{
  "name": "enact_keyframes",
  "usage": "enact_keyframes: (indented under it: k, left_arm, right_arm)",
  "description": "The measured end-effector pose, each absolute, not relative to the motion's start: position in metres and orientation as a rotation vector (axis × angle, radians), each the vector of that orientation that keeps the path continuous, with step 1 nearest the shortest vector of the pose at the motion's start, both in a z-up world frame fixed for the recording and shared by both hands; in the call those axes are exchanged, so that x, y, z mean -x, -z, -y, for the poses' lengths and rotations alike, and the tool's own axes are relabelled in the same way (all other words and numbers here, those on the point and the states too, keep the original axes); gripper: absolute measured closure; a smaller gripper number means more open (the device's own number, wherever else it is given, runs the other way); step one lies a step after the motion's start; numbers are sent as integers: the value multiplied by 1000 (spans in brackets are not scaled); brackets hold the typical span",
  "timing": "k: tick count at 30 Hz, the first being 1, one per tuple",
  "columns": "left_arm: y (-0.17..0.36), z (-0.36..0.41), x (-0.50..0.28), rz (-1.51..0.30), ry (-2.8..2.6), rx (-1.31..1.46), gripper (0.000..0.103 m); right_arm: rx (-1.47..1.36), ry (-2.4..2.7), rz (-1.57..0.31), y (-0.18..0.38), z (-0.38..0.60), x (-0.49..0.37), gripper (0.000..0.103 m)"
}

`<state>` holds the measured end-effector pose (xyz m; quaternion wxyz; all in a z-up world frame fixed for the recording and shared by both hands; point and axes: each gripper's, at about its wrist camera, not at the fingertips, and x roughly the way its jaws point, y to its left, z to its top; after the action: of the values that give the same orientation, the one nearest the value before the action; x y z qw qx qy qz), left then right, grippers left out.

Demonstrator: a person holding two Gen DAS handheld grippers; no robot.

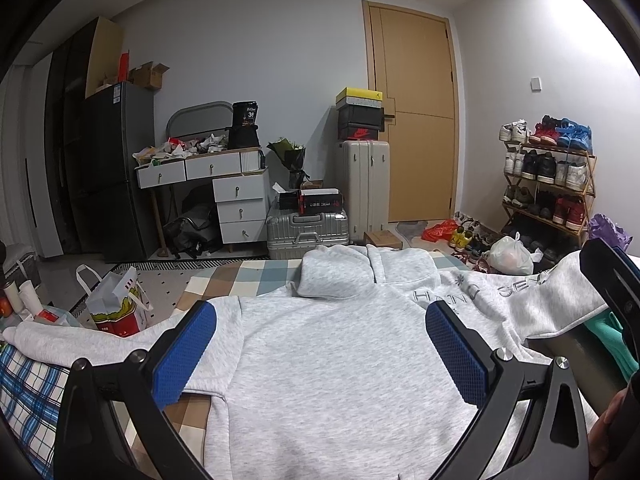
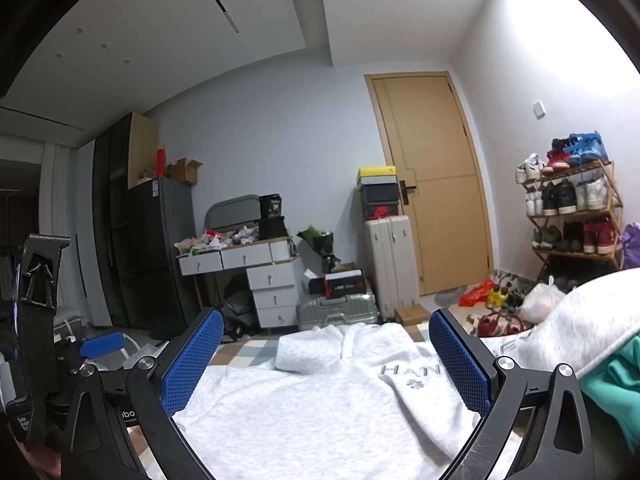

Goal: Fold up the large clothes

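A light grey, heathered fleece hoodie (image 1: pixel 340 360) lies spread flat on a bed covered by a checked sheet (image 1: pixel 248 276) in tan, cream and blue, its hood folded toward the foot of the bed and its right sleeve, printed with outlined letters, doubled across a teal garment (image 1: pixel 608 340). The left tool (image 1: pixel 320 356) hovers over the hoodie's body with its 2 blue, dimpled pads spread wide and nothing between them. The right tool (image 2: pixel 326 364) is likewise wide apart and empty above the chest, beside the left tool.
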<state>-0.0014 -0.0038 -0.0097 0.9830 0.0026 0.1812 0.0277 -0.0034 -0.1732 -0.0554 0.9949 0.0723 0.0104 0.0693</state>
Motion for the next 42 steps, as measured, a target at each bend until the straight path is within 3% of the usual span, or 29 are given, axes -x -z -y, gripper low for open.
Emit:
enact_keyframes:
  k: [15, 28, 34, 36, 39, 40, 41, 42]
  left_arm:
    - [14, 4, -1, -422, -29, -4, 1]
    - [21, 30, -7, -500, 51, -71, 1]
    - [24, 38, -11, -511, 42, -102, 1]
    - [27, 40, -13, -520, 38, -109, 1]
    - [30, 41, -15, -538, 32, -122, 1]
    - [30, 42, -15, -541, 30, -125, 1]
    - [31, 42, -14, -541, 27, -129, 1]
    - [31, 42, -14, -541, 23, -132, 1]
  right_arm:
    - [-177, -57, -71, 53, 193, -7, 0]
    - [-467, 356, -352, 43, 465, 32, 0]
    - [-761, 494, -390, 66, 573, 53, 4]
    - [-831, 471, -402, 72, 591, 43, 9]
    - [-863, 467, -438, 79, 605, 27, 24]
    - [-839, 490, -445, 77, 606, 22, 40]
    - [-804, 509, -455, 72, 606, 16, 73]
    - [-778, 520, -471, 70, 606, 18, 88]
